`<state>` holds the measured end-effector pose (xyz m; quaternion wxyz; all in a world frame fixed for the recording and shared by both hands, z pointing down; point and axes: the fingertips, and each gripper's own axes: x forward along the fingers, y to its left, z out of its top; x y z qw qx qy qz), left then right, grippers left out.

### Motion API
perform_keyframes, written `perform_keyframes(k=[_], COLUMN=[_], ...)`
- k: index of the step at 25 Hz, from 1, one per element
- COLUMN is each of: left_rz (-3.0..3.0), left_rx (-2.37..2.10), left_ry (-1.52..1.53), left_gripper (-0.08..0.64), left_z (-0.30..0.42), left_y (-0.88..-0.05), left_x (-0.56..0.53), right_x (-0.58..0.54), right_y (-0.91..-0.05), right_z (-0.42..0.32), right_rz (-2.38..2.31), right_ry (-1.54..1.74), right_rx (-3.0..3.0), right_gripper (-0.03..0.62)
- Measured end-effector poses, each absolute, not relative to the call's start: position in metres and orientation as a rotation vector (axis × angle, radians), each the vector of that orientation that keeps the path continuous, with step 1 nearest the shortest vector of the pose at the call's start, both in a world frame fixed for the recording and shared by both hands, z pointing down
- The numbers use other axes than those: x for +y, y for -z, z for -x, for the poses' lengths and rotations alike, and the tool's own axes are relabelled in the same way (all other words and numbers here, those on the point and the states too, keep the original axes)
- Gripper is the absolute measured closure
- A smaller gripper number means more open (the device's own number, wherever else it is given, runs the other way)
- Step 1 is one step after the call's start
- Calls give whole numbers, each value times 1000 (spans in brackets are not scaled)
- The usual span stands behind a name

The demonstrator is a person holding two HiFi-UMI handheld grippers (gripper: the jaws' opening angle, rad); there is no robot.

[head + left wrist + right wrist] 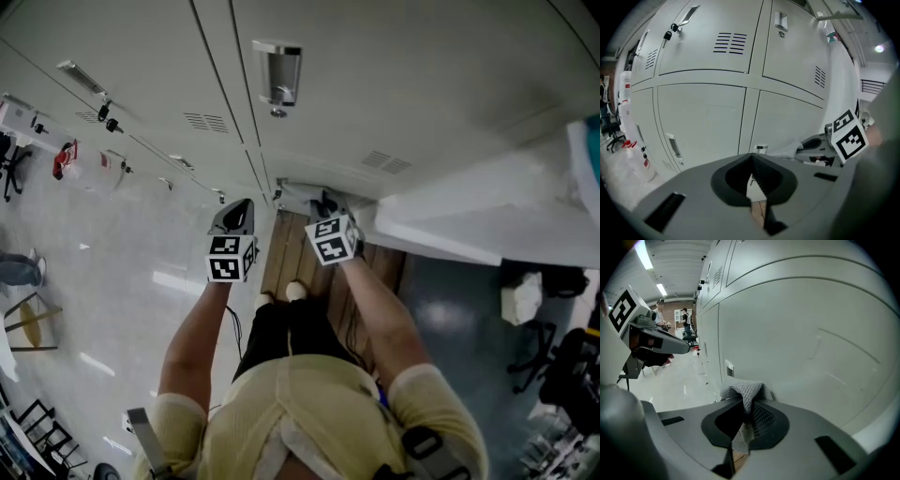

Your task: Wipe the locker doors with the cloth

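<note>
Grey locker doors (pixel 403 84) fill the top of the head view. My right gripper (pixel 325 206) is low against a bottom door, shut on a grey knitted cloth (pixel 745 392). In the right gripper view the cloth bunches out past the fingertips and touches the door (pixel 811 333). My left gripper (pixel 236 217) hovers a little to the left, apart from the lockers, with its jaws together and nothing between them. The left gripper view faces the lower doors (pixel 701 117) and shows the right gripper (pixel 816 144) with the cloth (pixel 794 151) at the door's foot.
A metal latch (pixel 278 75) sticks out of the door above my grippers; padlocks (pixel 111 122) hang on doors to the left. A wooden floor strip (pixel 291 253) runs below the lockers. A white ledge (pixel 469 220) juts out at right. People (pixel 686 317) stand far down the corridor.
</note>
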<state>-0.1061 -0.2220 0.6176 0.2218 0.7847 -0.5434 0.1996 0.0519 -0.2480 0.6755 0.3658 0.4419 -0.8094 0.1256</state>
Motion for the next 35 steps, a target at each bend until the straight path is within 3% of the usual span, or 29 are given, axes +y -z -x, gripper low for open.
perform_keyframes(k=[20, 35], left_rz=[-2286, -2173], left_rx=[-1359, -1466], left_ry=[-589, -609], left_gripper=[558, 558], left_z=[58, 108], left_y=[-621, -640], left_x=[-218, -201], right_x=[-233, -204], right_y=[-668, -688], right_z=[-109, -22], right_rz=[-1330, -1113], right_ry=[-375, -389], right_rx=[-1964, -2122], right_gripper=[578, 578])
